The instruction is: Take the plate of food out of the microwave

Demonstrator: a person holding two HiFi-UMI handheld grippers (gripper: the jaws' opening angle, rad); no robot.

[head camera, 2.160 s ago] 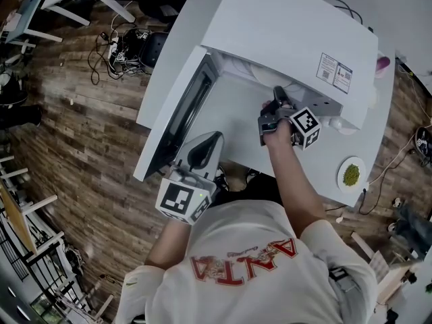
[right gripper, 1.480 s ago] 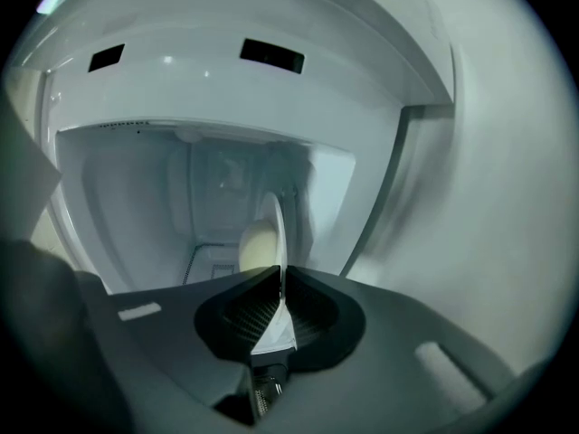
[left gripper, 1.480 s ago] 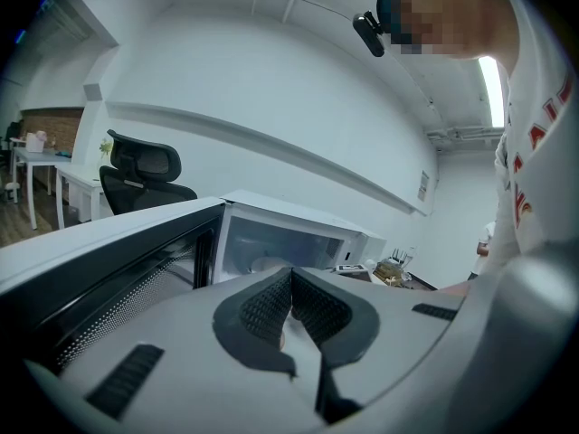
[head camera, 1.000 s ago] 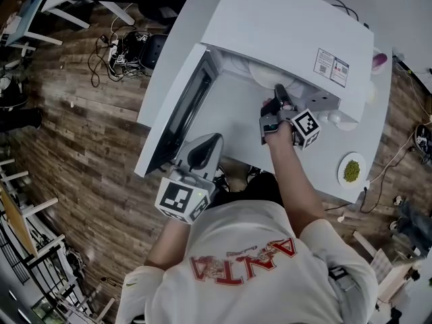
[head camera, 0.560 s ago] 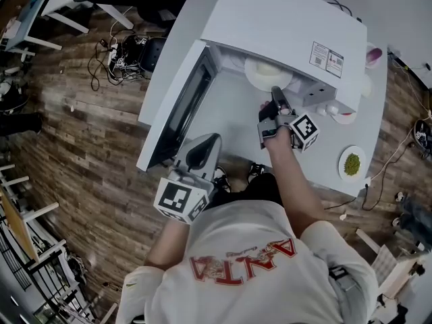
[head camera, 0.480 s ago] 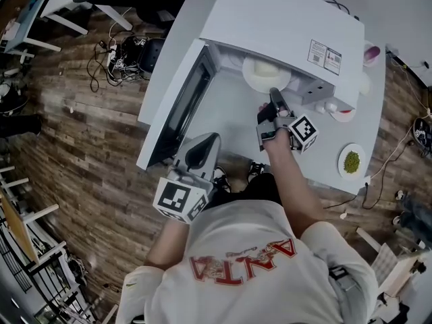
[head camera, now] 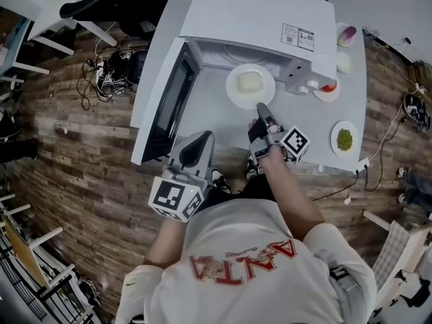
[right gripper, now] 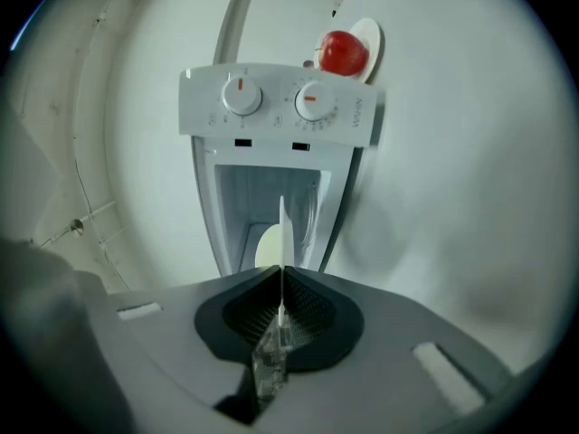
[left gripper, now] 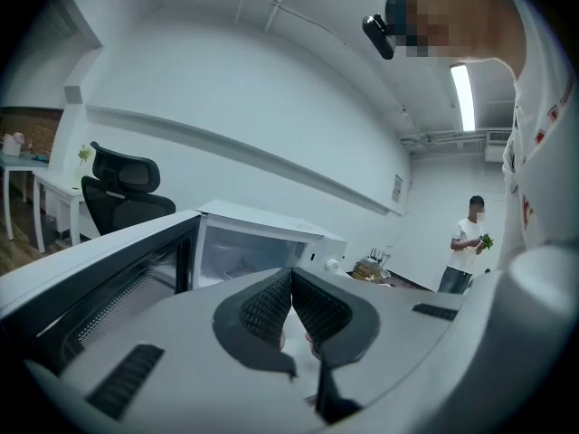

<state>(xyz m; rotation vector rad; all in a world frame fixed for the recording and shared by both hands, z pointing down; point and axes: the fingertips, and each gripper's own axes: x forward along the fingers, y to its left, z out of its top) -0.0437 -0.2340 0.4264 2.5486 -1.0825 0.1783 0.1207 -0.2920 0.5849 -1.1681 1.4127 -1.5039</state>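
A white plate (head camera: pixel 250 86) with a pale block of food on it hangs just in front of the white microwave (head camera: pixel 256 12), whose door (head camera: pixel 164 103) stands swung open to the left. My right gripper (head camera: pixel 260 109) is shut on the plate's near rim. In the right gripper view the plate (right gripper: pixel 282 229) shows edge-on as a thin white line between the jaws, with the microwave's knob panel (right gripper: pixel 276 102) behind it. My left gripper (head camera: pixel 201 140) hovers shut and empty near the table's front edge, below the door; its closed jaws (left gripper: pixel 291 301) point at the open microwave (left gripper: pixel 262 242).
Right of the microwave on the white table (head camera: pixel 223 130) are a plate with green food (head camera: pixel 345 139), a plate with a red fruit (head camera: pixel 327 88) (right gripper: pixel 344 52) and a small bowl (head camera: pixel 346 34). A black chair (left gripper: pixel 122 188) and a standing person (left gripper: pixel 468 242) are farther off.
My right gripper has pulled back toward the person, drawing the plate from inside the microwave to the table in front of it. The left gripper stayed put.
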